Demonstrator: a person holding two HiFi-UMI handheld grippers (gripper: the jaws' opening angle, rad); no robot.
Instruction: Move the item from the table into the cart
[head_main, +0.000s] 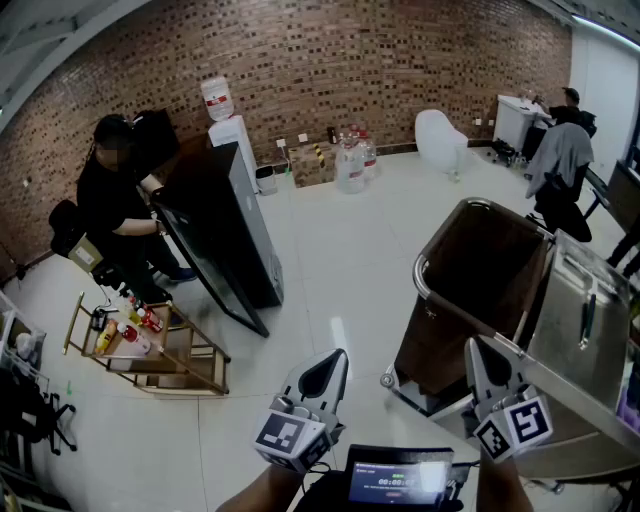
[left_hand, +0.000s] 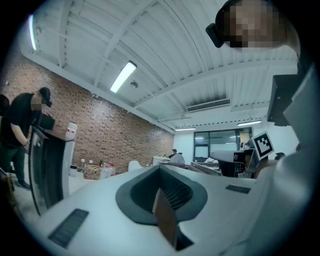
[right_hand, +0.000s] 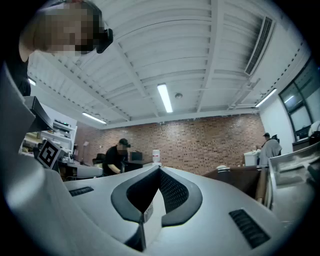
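Shut and empty, left gripper (head_main: 334, 362) and right gripper (head_main: 479, 352) hover just beside the cart (head_main: 480, 285), where a careless swing could knock it rolling.

cart (head_main: 450, 330) inside dark; shelf bottles (head_main: 135, 325) too small

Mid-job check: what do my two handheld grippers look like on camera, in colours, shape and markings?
They match. The left gripper and right gripper each have a smooth white shell tapering to a point. Near the tip is a dark grey recess lined with ribbed black pads, and small dark textured strips sit on the shell. Each carries a white cube with black square markers.
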